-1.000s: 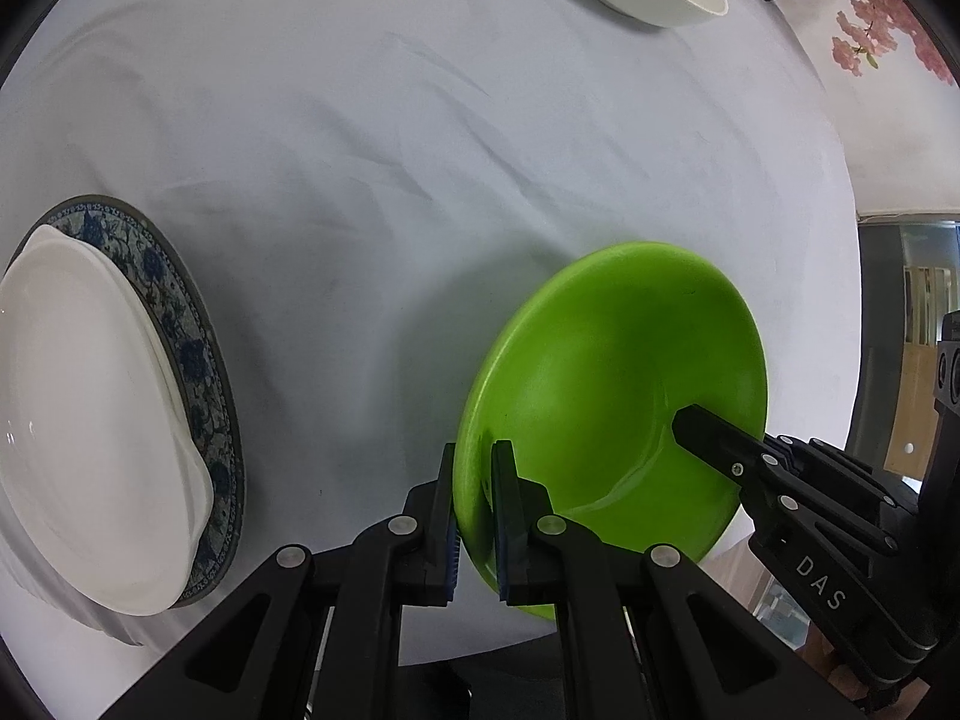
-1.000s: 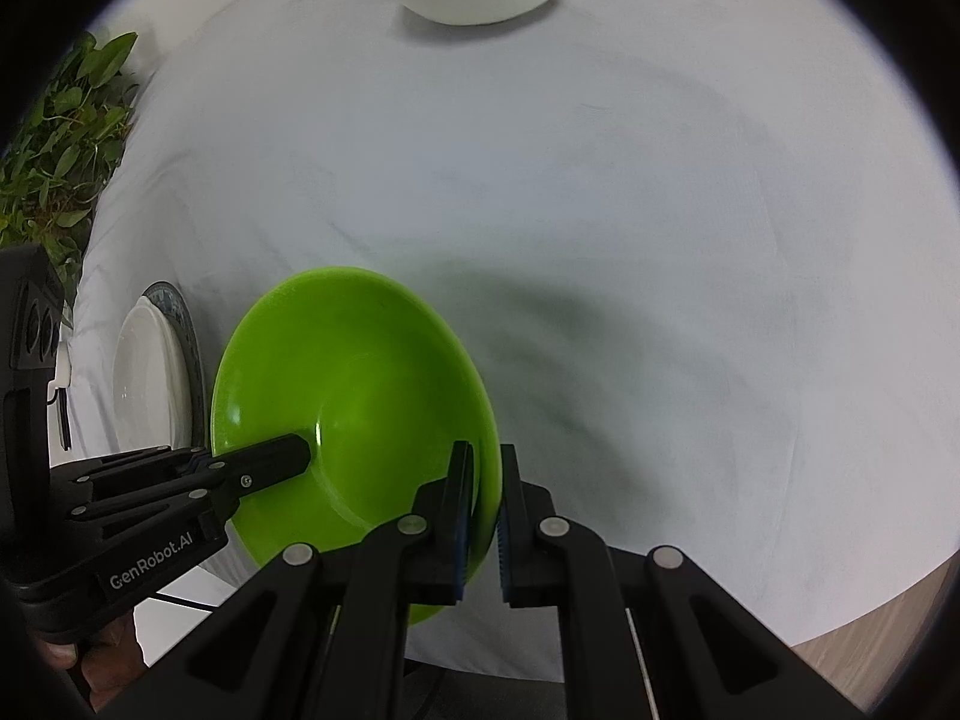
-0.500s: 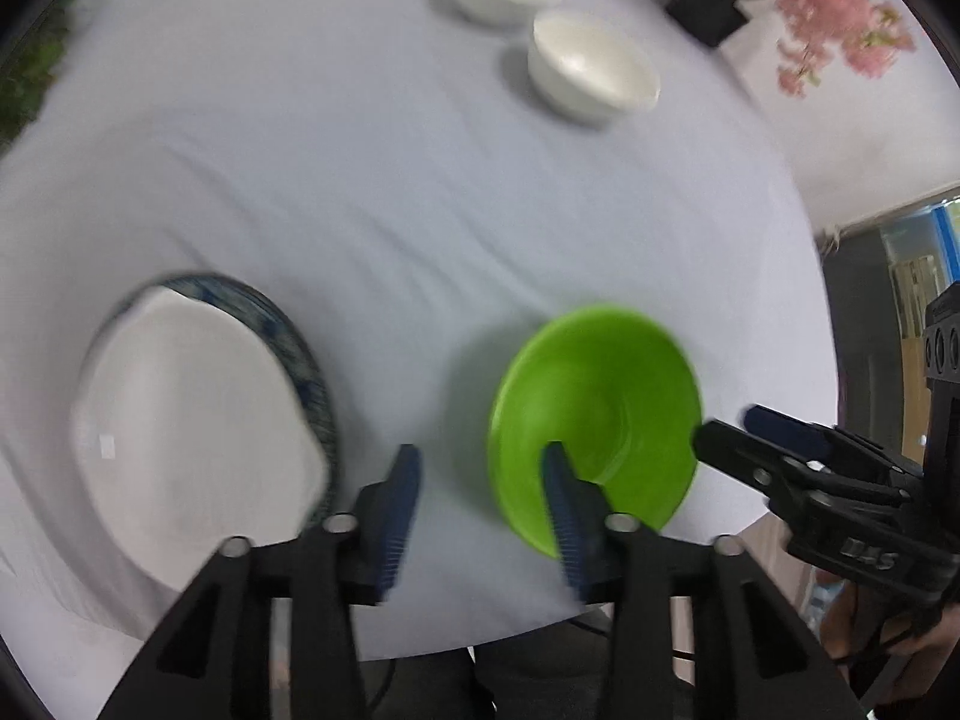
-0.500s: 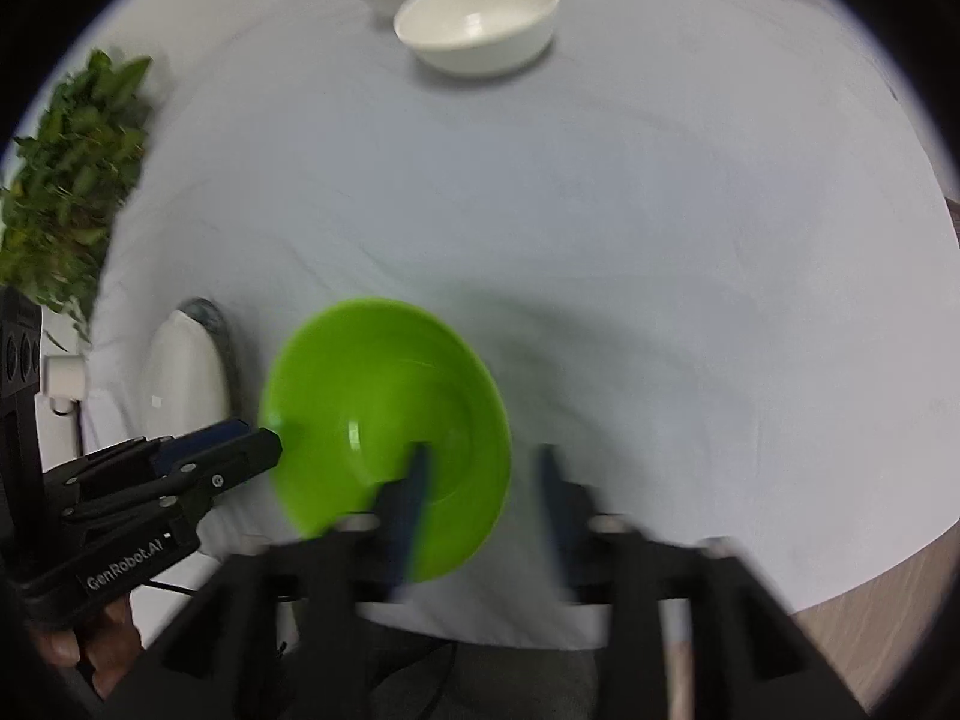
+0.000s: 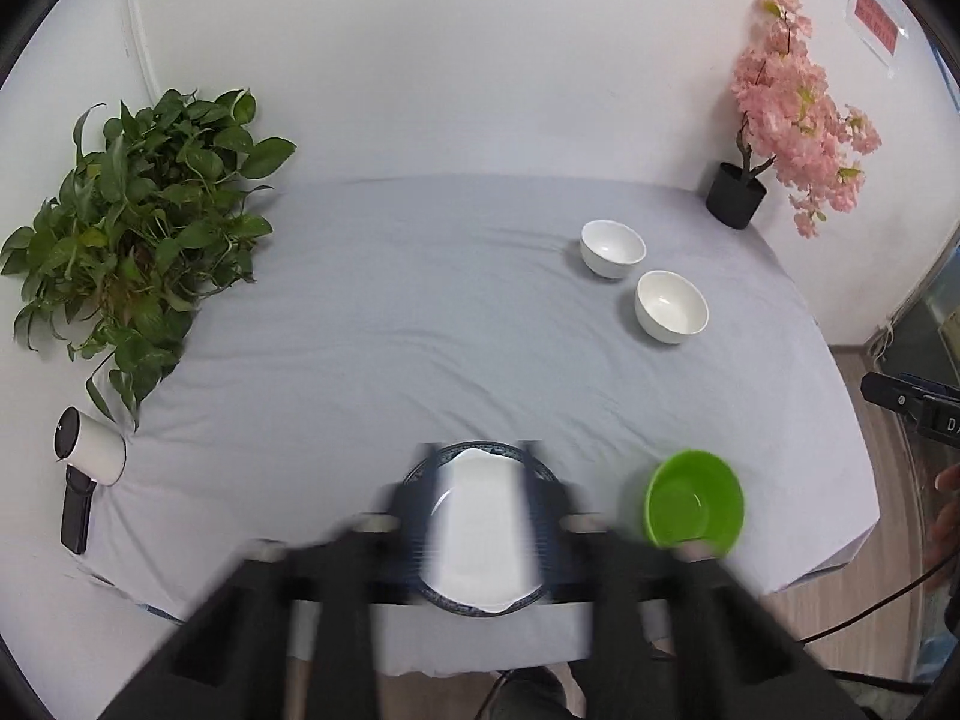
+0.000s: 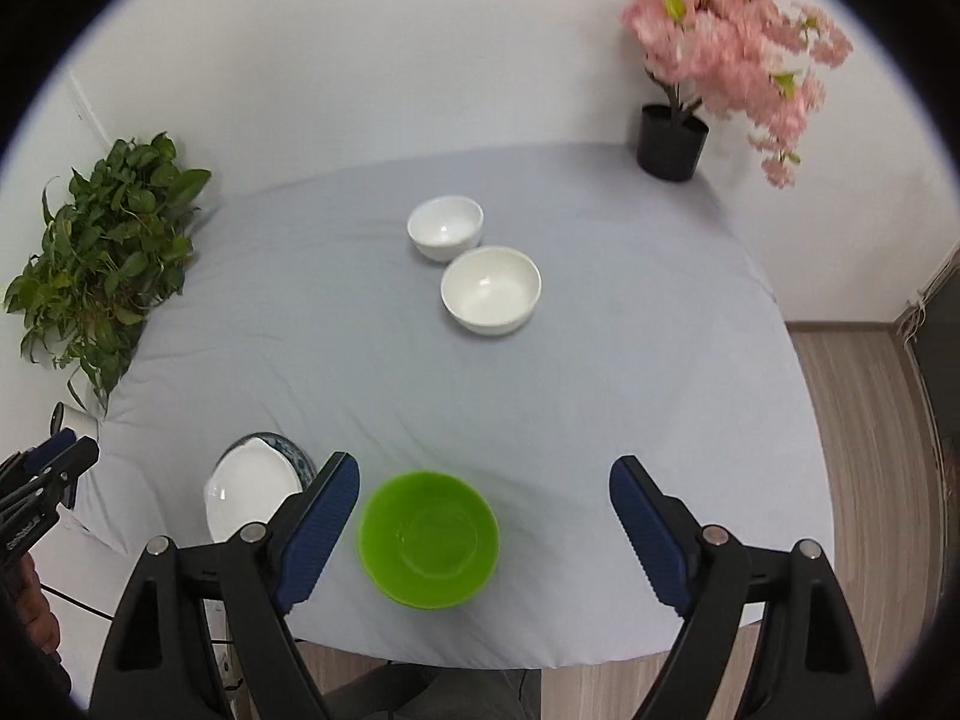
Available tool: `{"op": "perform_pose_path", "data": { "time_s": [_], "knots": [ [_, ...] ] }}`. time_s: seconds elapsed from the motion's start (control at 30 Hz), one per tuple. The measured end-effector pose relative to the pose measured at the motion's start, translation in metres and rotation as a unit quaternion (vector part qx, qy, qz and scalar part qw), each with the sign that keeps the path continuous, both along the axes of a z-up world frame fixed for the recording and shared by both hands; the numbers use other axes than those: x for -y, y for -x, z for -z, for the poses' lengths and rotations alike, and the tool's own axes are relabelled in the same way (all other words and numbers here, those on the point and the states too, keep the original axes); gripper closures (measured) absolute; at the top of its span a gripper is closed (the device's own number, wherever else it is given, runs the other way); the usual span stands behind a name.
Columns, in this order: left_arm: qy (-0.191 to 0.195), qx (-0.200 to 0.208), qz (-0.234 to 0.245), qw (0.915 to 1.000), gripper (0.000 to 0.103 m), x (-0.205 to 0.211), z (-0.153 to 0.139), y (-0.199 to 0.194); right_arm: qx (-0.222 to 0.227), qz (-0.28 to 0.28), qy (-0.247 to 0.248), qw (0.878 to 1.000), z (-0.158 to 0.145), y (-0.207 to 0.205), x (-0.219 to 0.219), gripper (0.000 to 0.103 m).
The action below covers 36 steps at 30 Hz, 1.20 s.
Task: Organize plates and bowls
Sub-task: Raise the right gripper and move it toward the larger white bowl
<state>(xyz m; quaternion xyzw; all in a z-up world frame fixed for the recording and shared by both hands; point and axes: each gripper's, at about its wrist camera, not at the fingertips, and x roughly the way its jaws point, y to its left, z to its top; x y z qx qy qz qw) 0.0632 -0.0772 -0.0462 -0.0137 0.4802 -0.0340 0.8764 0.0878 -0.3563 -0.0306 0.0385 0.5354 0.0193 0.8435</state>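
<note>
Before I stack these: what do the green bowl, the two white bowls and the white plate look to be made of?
Green bowl: probably plastic or melamine; uniform bright colour, soft sheen.
Two white bowls: likely glazed ceramic; glossy, with small sharp highlights inside.
White plate: likely glazed ceramic too, with a bright glint; it sits on a blue-patterned plate whose material I cannot judge.

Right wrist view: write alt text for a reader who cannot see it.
An open, empty right claw hangs above a green bowl near the front edge of a grey-clothed table. Beyond stand two white bowls; a white plate lies left.
</note>
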Motion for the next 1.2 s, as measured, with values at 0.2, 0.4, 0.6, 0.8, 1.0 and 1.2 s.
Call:
{"op": "perform_pose_path", "data": {
  "time_s": [0.2, 0.4, 0.6, 0.8, 1.0, 1.2],
  "knots": [
    [0.02, 0.062, -0.013, 0.9978, 0.044, -0.023, -0.055, 0.028, 0.027, 0.017, 0.051, 0.998, -0.027, 0.018, -0.012, 0.062],
    [0.012, 0.091, -0.01, 0.9957, 0.003, -0.022, -0.09, 0.04, 0.057, -0.01, 0.048, 0.997, -0.046, 0.028, -0.023, 0.006],
    [0.037, 0.065, 0.026, 0.9968, 0.099, 0.002, -0.082, 0.026, 0.067, -0.008, 0.042, 0.997, -0.051, 0.027, -0.021, 0.001],
    [0.032, 0.068, 0.008, 0.9971, 0.007, 0.025, -0.077, 0.002, 0.056, 0.004, 0.004, 0.998, -0.043, 0.013, 0.0, 0.001],
    [0.061, 0.038, 0.038, 0.9967, 0.007, 0.062, -0.072, -0.053, 0.067, -0.006, -0.029, 0.997, -0.04, -0.017, 0.031, 0.001],
    [0.106, -0.03, 0.061, 0.9921, 0.007, 0.098, -0.043, -0.145, 0.064, -0.001, -0.036, 0.997, -0.024, -0.077, 0.077, 0.001]
  ]
}}
